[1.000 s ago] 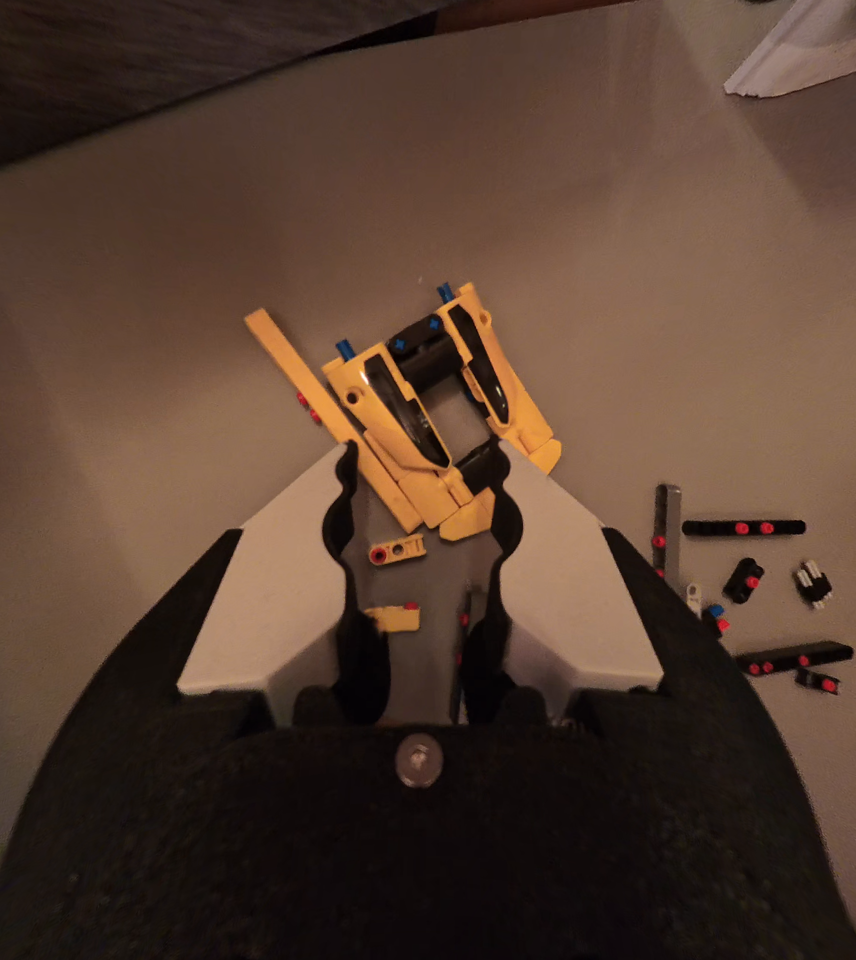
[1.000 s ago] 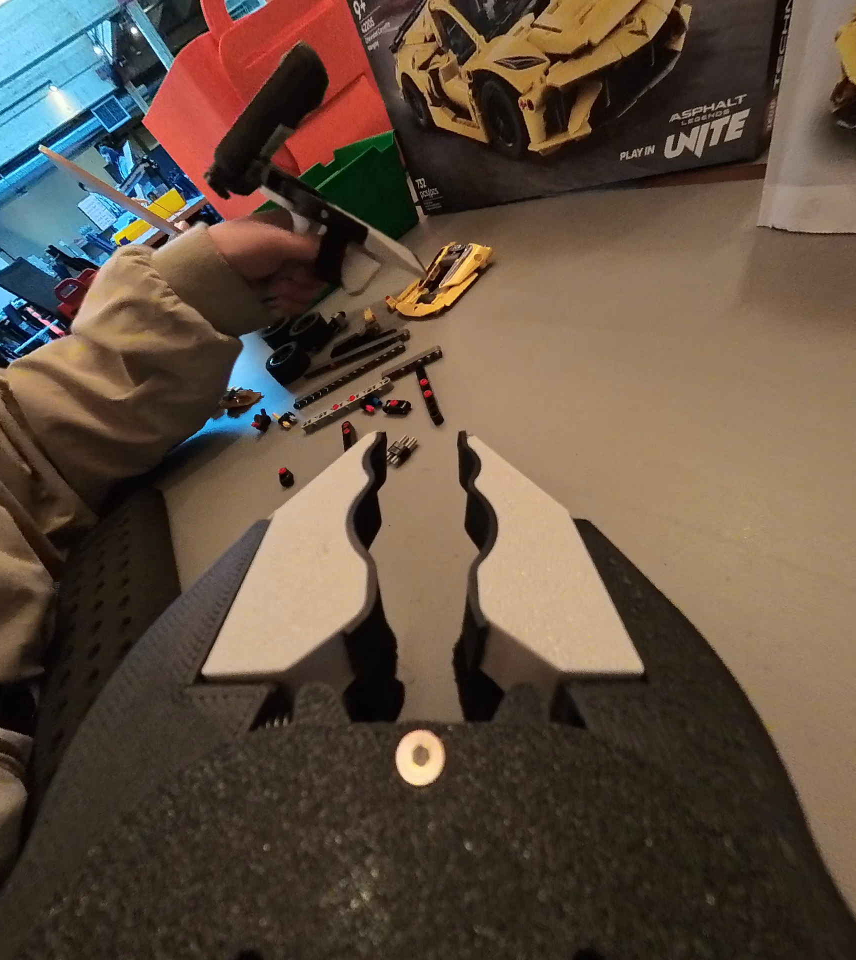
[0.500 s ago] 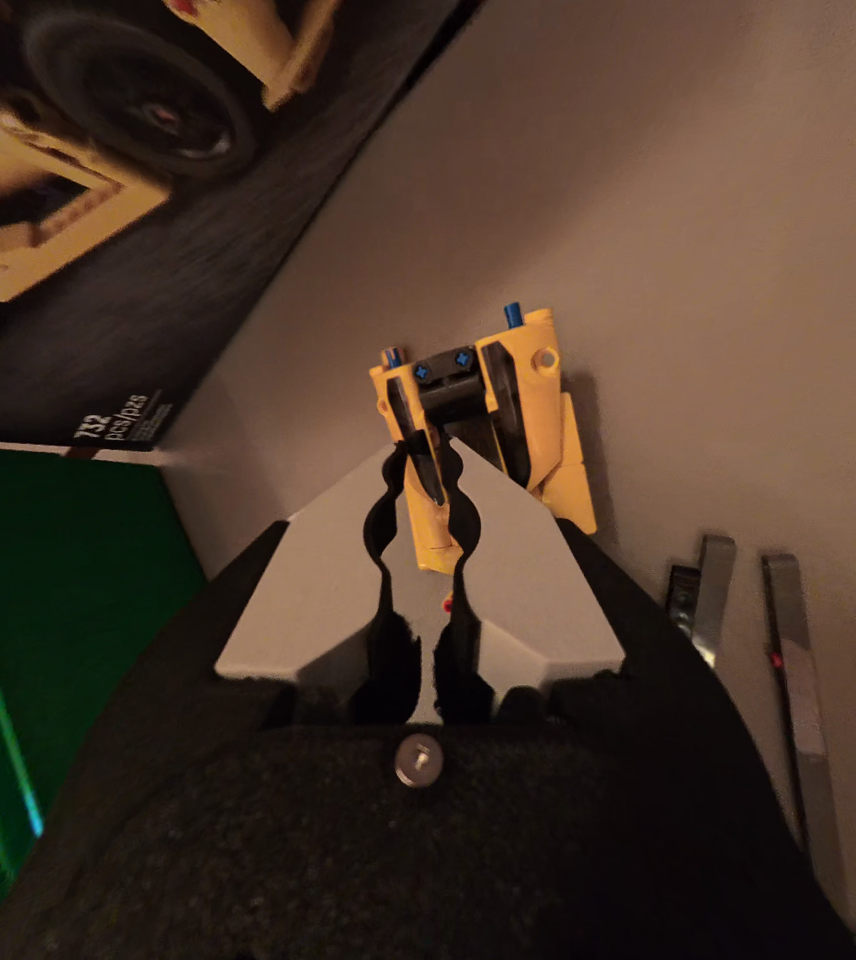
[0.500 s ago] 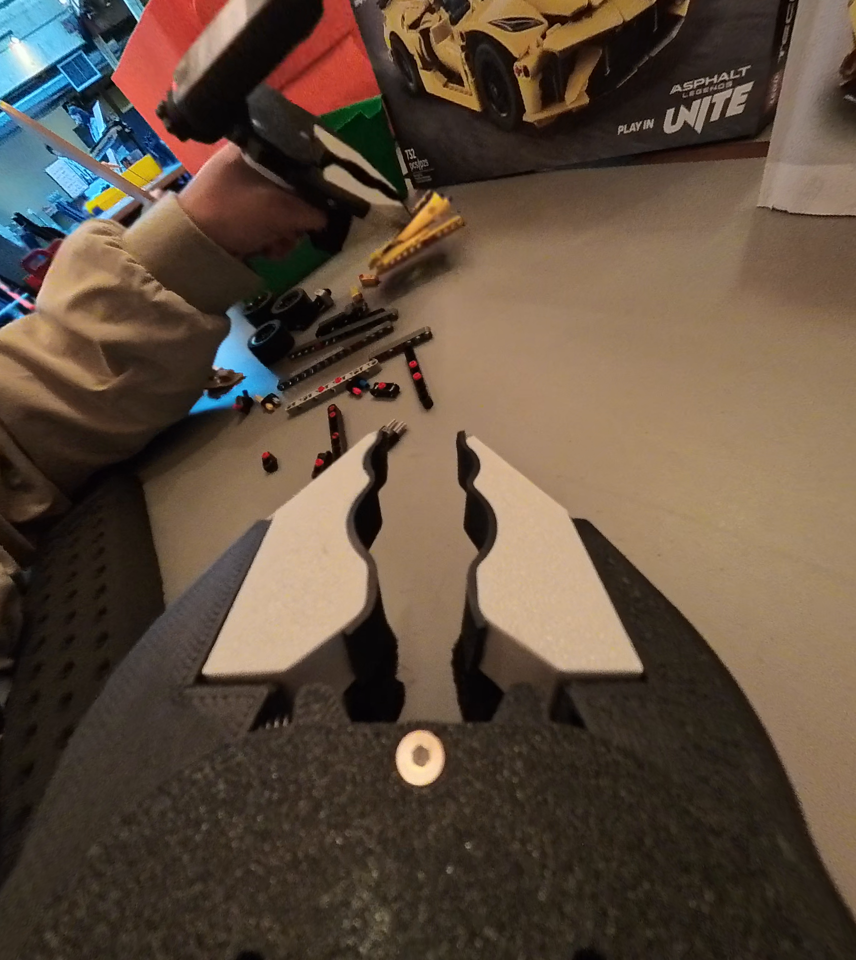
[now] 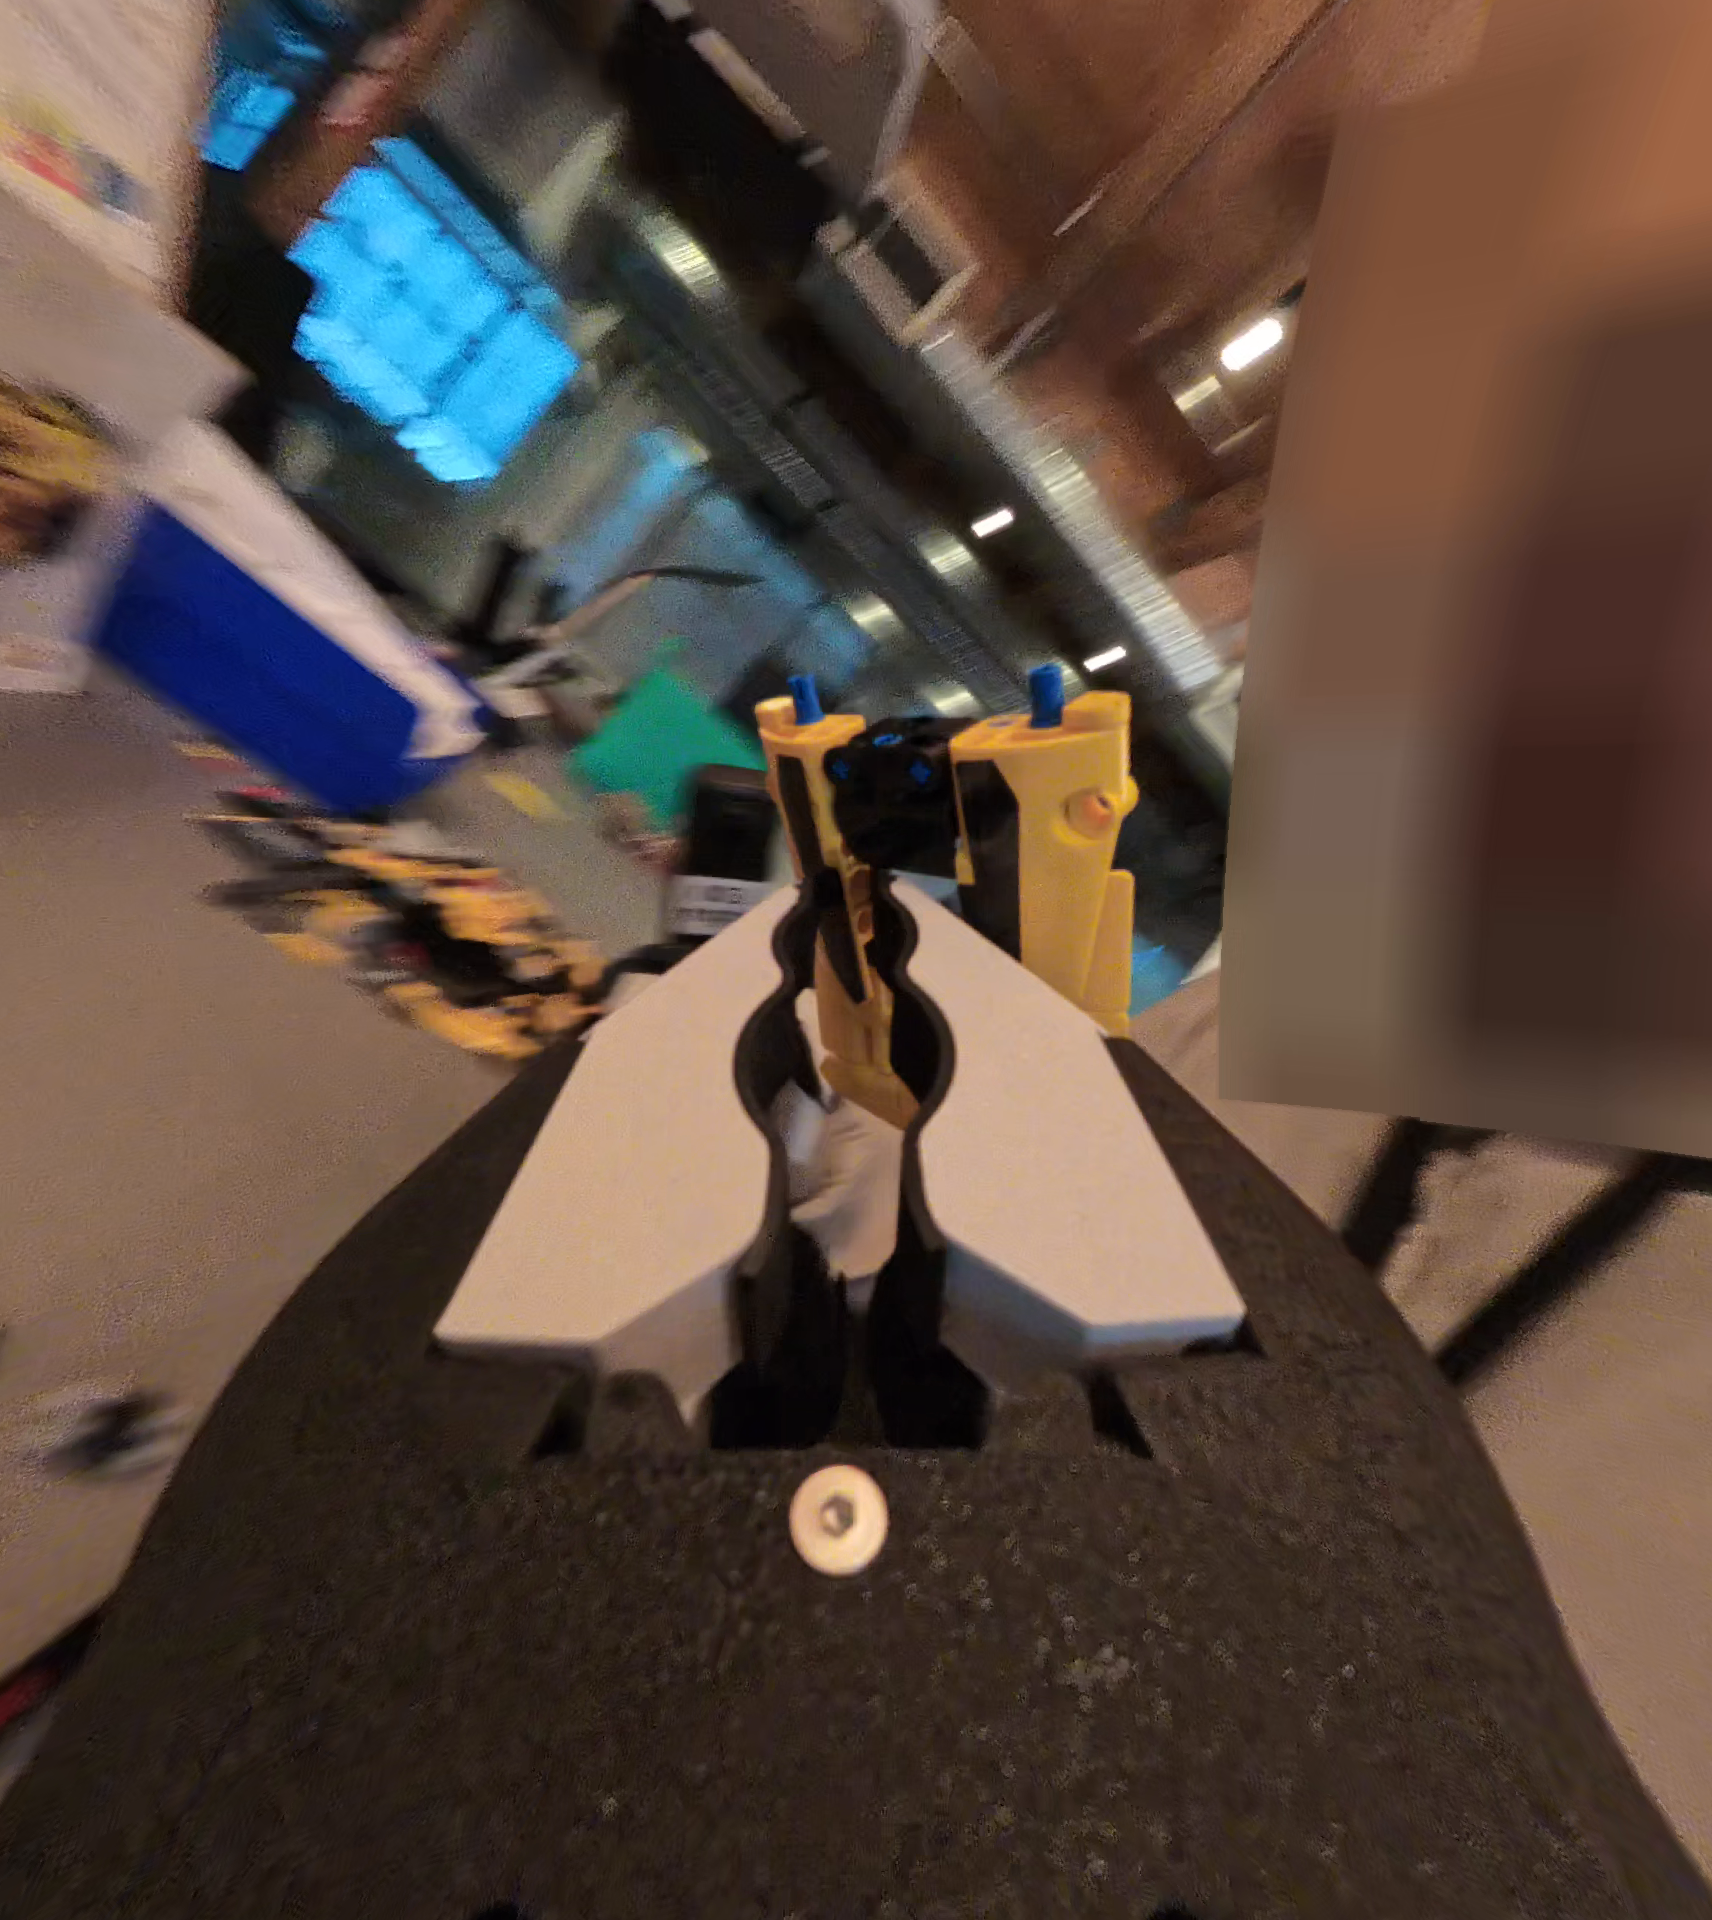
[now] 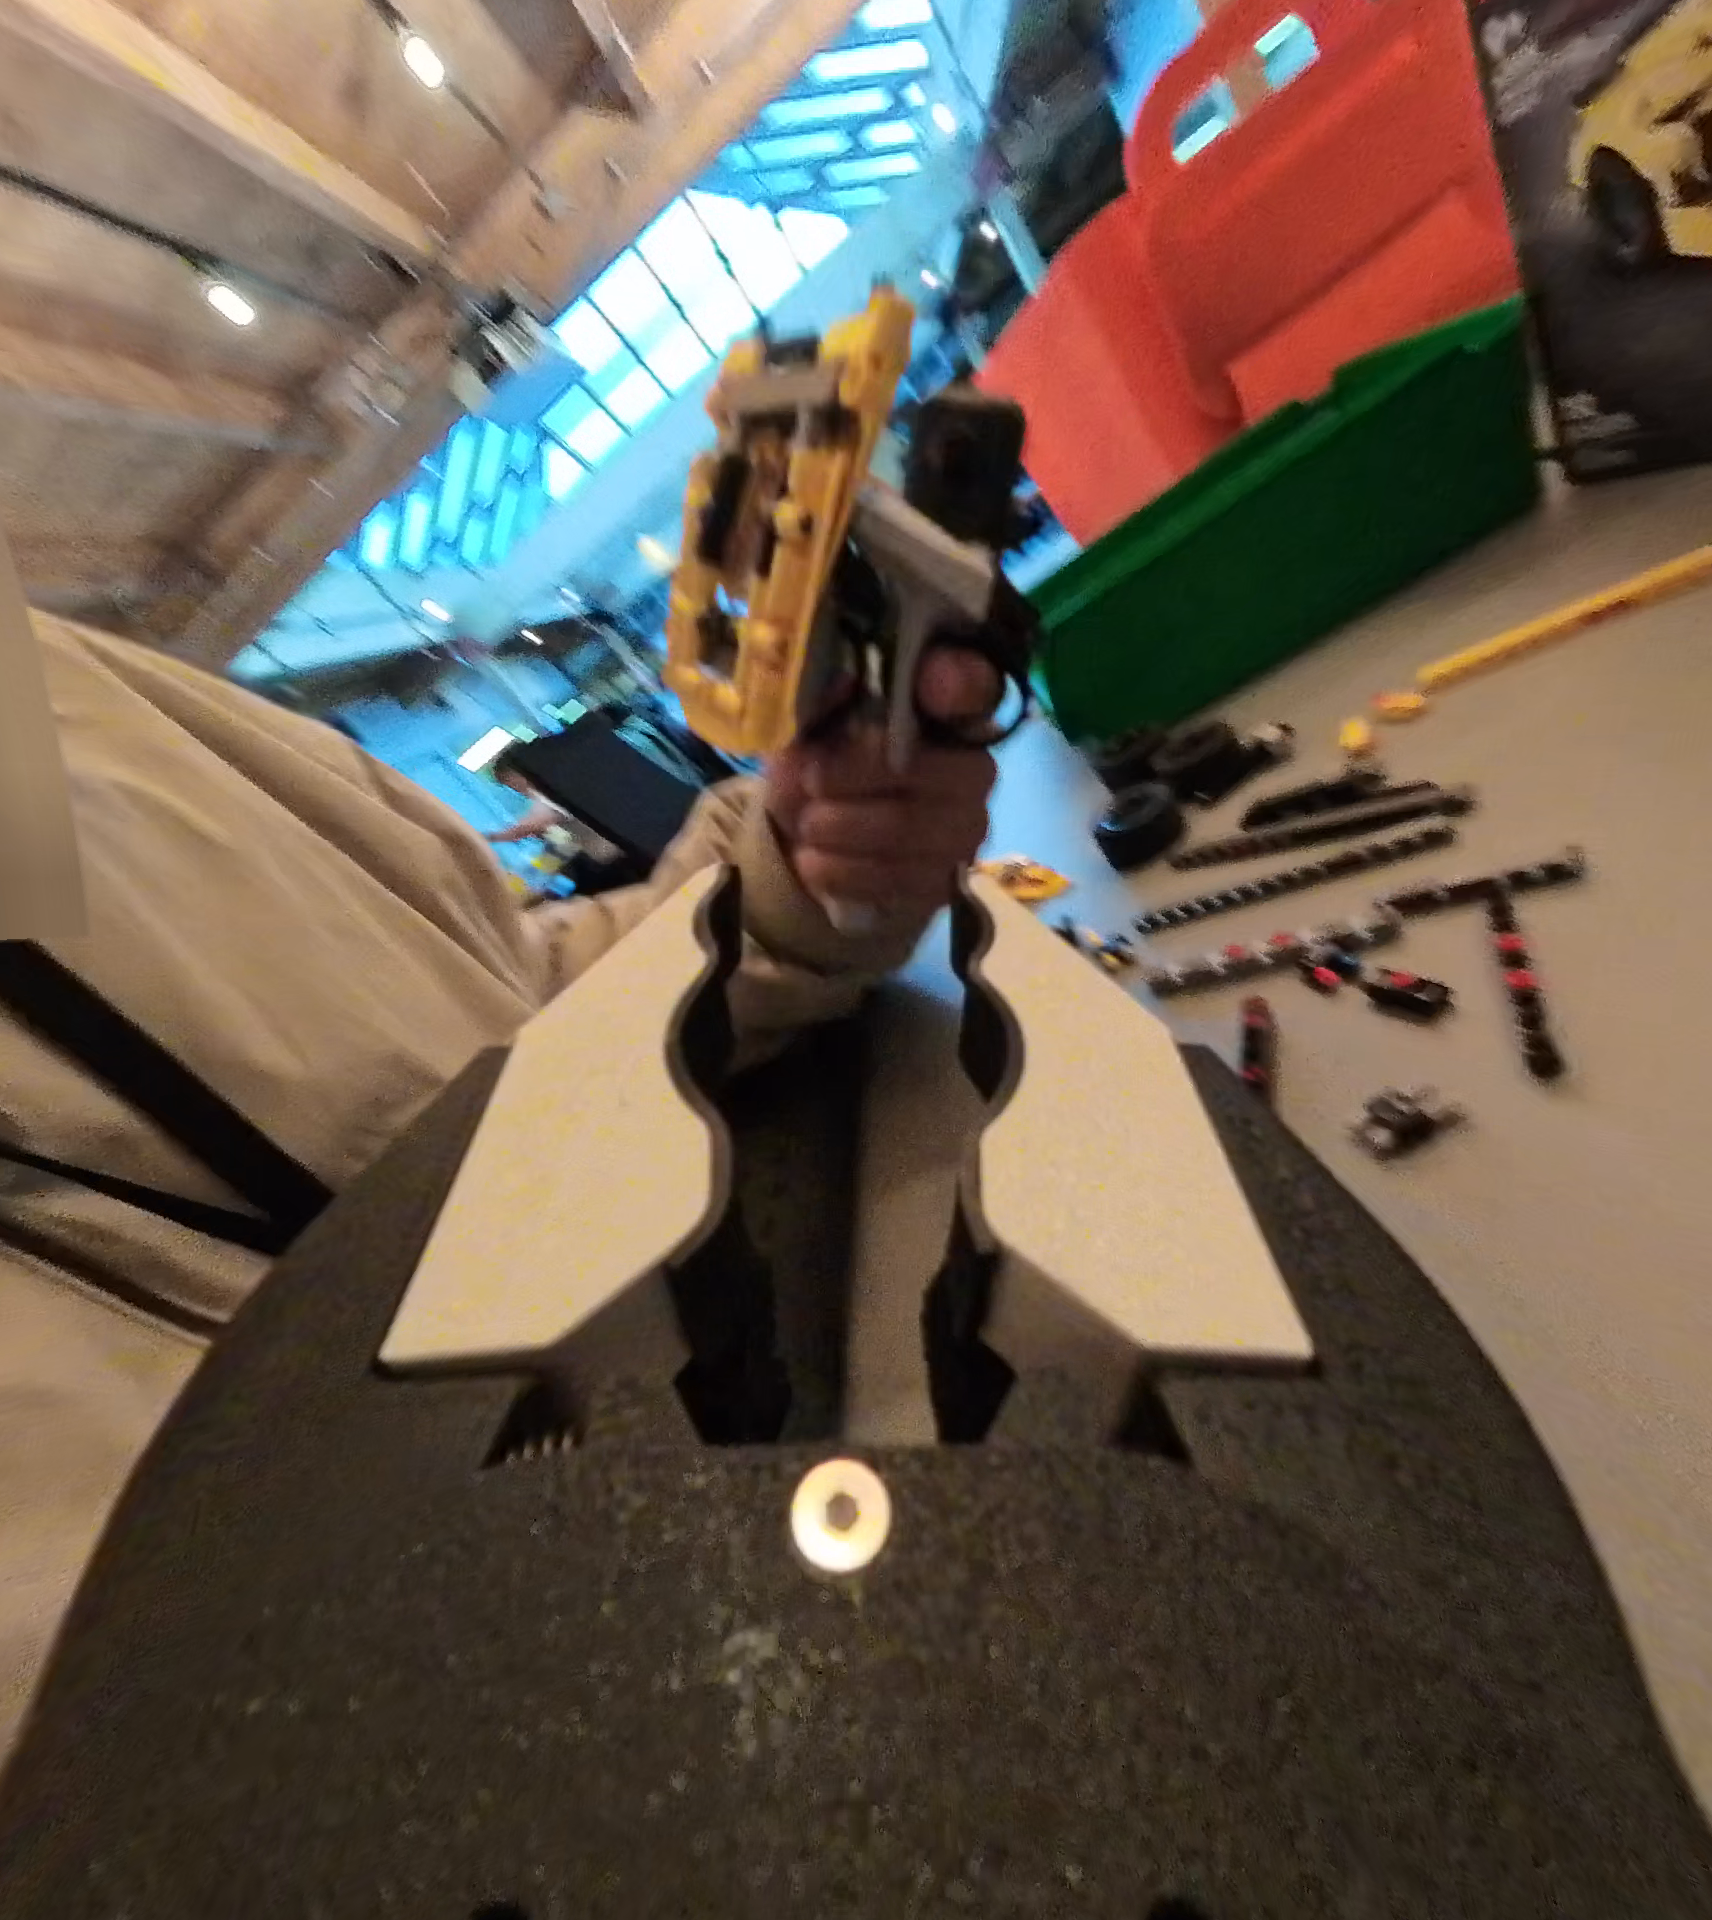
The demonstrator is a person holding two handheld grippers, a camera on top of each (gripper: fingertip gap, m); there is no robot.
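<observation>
Left claw (image 5: 857,914) clamped on one yellow side rail of a yellow-and-black brick assembly (image 5: 945,831), lifted clear of the desk (image 5: 104,1039) and held up in the air. Grip sits at the lower end of the left rail only; rest of the assembly stands free above and to the right of the fingertips, probably so that both faces stay reachable.

Long axis of the assembly near upright in the left wrist view, running from the fingertips up and away. Two blue pins (image 5: 1044,694) at the far top end point upward. Black block bridges the two yellow rails near the top.

Right wrist view: same assembly (image 6: 779,561) seen from its open underside, tilted a little, top leaning right, held high in front of the person's hand (image 6: 883,821) and beige sleeve (image 6: 312,883).

Right claw (image 6: 841,914) apart, nothing between the fingers, aimed at the raised assembly but well short of it.

Loose black beams (image 6: 1351,883), tyres (image 6: 1143,821) and a long yellow beam (image 6: 1579,613) lying on the desk to the right; green bin (image 6: 1299,582) and red carrier (image 6: 1299,260) farther back. Background motion-blurred.
</observation>
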